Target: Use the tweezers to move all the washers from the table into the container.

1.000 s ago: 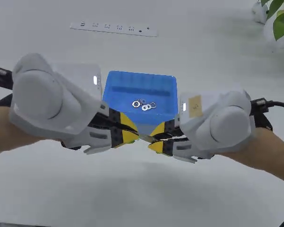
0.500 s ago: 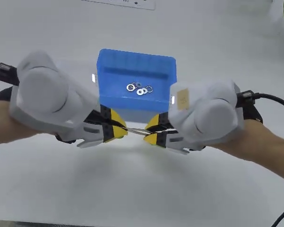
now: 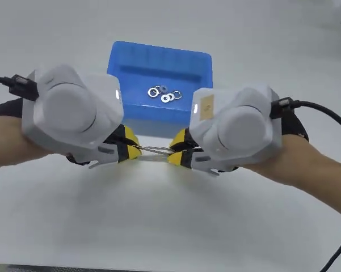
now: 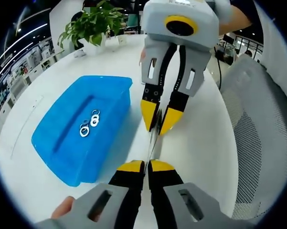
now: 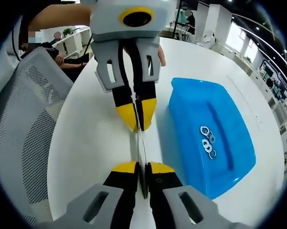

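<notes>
blue rectangular container (image 3: 159, 59): smooth plastic, slight sheen. small round washers (image 3: 163, 94): bright shiny metal. thin silver tweezers (image 3: 154, 149): bare polished metal. white surface (image 3: 159, 226): smooth, matt.

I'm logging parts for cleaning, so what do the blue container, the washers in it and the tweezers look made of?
Container: likely plastic, uniform blue, smooth moulded walls with soft sheen.
Washers: probably metal, silvery and shiny, thin flat rings.
Tweezers: apparently metal, a thin silvery-grey strip with dull gleam; too slim to tell more.
</notes>
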`<state>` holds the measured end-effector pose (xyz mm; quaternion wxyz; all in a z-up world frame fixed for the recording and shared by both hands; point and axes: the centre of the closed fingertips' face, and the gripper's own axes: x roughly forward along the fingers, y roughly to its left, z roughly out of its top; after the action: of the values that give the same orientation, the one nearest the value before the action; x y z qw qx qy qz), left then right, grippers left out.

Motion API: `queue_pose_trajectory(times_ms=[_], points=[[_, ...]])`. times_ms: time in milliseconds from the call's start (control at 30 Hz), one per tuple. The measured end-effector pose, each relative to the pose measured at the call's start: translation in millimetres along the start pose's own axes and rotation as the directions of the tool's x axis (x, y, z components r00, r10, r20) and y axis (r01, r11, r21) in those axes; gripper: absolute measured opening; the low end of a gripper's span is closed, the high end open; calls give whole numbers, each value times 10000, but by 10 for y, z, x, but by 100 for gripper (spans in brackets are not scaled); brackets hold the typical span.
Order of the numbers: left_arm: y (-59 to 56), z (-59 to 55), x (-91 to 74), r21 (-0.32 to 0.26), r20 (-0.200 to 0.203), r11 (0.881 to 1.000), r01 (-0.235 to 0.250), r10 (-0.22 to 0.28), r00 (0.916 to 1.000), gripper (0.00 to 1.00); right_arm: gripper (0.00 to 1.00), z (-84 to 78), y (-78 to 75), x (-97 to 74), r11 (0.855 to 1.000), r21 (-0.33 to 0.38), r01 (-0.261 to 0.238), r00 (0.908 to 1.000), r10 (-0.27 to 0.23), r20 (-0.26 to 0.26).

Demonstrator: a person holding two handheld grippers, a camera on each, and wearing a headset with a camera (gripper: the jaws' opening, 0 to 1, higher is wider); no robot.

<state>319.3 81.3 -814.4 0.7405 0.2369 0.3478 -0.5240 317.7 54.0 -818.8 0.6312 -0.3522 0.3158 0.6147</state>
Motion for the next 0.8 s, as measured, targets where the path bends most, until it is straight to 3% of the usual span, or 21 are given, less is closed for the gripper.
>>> queue_pose_trajectory(times_ms=[200, 300, 367, 467, 800], points=[[16, -7, 4, -139, -99, 9999, -42, 41, 9999, 8, 10, -4, -4, 9, 9992, 362, 190, 9989, -175, -434], [18, -9, 5, -227, -105, 9997, -99, 96, 9999, 9, 10, -9, 4, 8, 9997, 117, 224, 9985, -218, -502], [20, -3, 7, -1149, -20, 9933, -128, 127, 9999, 10, 11, -15, -3, 2, 9995, 141, 276, 9983, -269, -514], [11, -6, 3, -813, -130, 9965, -197, 187, 9997, 10, 11, -15, -10, 2, 9993, 157, 333, 9979, -324, -567], [-15, -11, -17, -704, -387, 9973, -216, 189, 9991, 11, 12, -11, -15, -2, 9989, 134, 453, 9954, -440, -851]])
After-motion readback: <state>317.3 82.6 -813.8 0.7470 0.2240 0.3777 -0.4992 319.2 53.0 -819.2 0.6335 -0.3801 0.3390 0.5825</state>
